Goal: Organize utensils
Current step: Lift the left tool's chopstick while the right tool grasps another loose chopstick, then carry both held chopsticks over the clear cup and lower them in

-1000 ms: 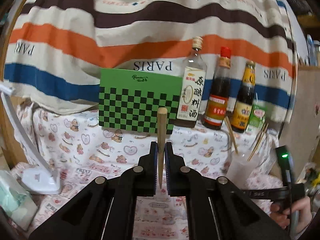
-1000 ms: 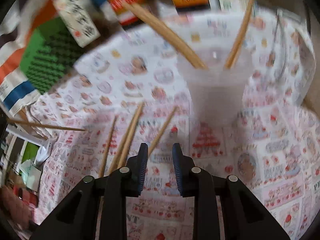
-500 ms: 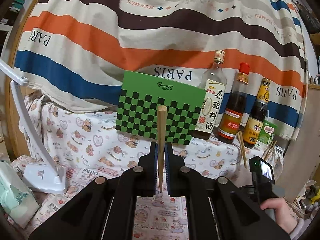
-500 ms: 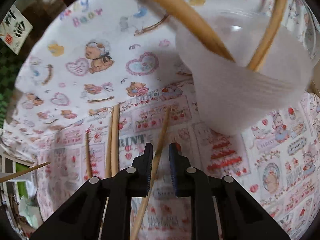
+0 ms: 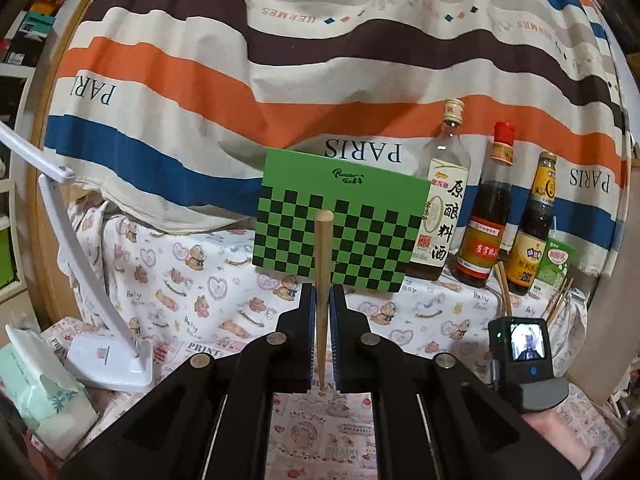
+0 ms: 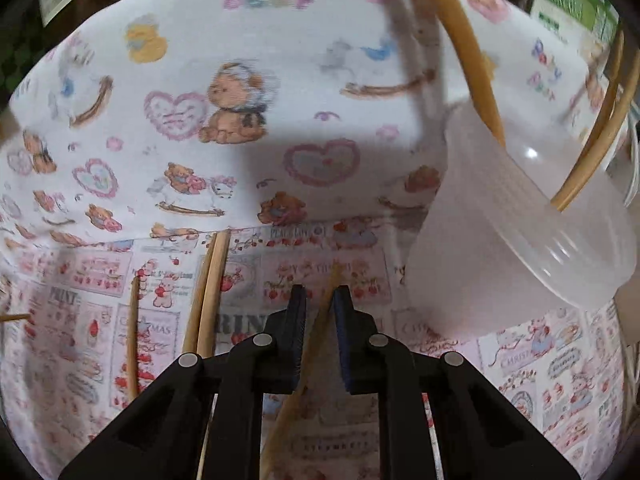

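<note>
Two handheld grippers are shown at work among wooden chopsticks on a table covered with a teddy-bear patterned tablecloth [image 6: 248, 152].

A frosted plastic cup [image 6: 516, 236] is seen at the right of the right wrist view, with several pale chopsticks leaning out of its mouth. Three more chopsticks [image 6: 210, 292] are laid loose on the cloth, left of the right gripper [image 6: 319, 320]. Its jaws are parted a little, and a blurred chopstick [image 6: 316, 332] is framed between them, slanting across the gap; whether the pads touch it cannot be told. The left gripper [image 5: 319, 332] is held level above the table, facing a green checkered box [image 5: 340, 216] and three sauce bottles [image 5: 486, 216]. Its jaws are pressed tight on one upright chopstick [image 5: 322, 264], whose thick blunt end is raised above the fingertips.
</note>
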{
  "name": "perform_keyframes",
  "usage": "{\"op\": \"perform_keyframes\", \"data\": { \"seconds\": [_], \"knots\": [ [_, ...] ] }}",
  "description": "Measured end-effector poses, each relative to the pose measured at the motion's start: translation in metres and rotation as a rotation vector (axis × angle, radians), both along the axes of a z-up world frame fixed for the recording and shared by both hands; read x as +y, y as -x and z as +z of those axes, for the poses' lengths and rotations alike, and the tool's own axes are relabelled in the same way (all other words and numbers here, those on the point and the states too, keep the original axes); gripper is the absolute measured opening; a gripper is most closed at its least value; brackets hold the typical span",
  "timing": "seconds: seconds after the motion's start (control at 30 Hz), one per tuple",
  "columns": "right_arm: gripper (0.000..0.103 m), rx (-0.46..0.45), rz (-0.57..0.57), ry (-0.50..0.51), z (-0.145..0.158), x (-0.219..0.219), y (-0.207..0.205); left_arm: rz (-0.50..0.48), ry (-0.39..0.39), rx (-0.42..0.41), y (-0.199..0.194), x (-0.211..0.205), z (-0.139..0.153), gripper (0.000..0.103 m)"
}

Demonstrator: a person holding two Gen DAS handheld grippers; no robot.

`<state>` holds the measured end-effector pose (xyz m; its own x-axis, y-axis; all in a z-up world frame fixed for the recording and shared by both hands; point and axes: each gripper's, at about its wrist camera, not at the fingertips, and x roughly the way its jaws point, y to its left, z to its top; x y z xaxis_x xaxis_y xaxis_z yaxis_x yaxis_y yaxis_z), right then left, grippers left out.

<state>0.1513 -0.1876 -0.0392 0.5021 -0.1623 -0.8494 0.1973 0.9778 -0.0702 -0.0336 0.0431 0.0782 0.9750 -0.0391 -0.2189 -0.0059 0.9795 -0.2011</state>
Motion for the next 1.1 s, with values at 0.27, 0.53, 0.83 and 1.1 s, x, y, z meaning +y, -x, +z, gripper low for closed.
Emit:
{"op": "perform_keyframes", "data": {
  "seconds": [0.27, 0.53, 0.83, 1.1],
  "knots": [
    [0.006, -0.111, 0.100, -0.045, 0.024, 0.029, 0.023, -0.030, -0.001, -0.003, 0.001, -0.002, 0.002, 0.006],
    [0.006, -0.354, 0.200, -0.143, 0.120, 0.031, 0.068, 0.023, -0.054, -0.023, 0.006, -0.008, 0.005, 0.006],
    [0.006, -0.588, 0.244, -0.139, 0.200, -0.017, 0.128, -0.089, -0.038, -0.050, 0.015, -0.017, 0.009, 0.006],
    [0.006, -0.722, 0.197, -0.175, 0.233, -0.066, 0.152, -0.120, -0.112, -0.022, 0.018, -0.045, 0.005, 0.006]
  ]
}}
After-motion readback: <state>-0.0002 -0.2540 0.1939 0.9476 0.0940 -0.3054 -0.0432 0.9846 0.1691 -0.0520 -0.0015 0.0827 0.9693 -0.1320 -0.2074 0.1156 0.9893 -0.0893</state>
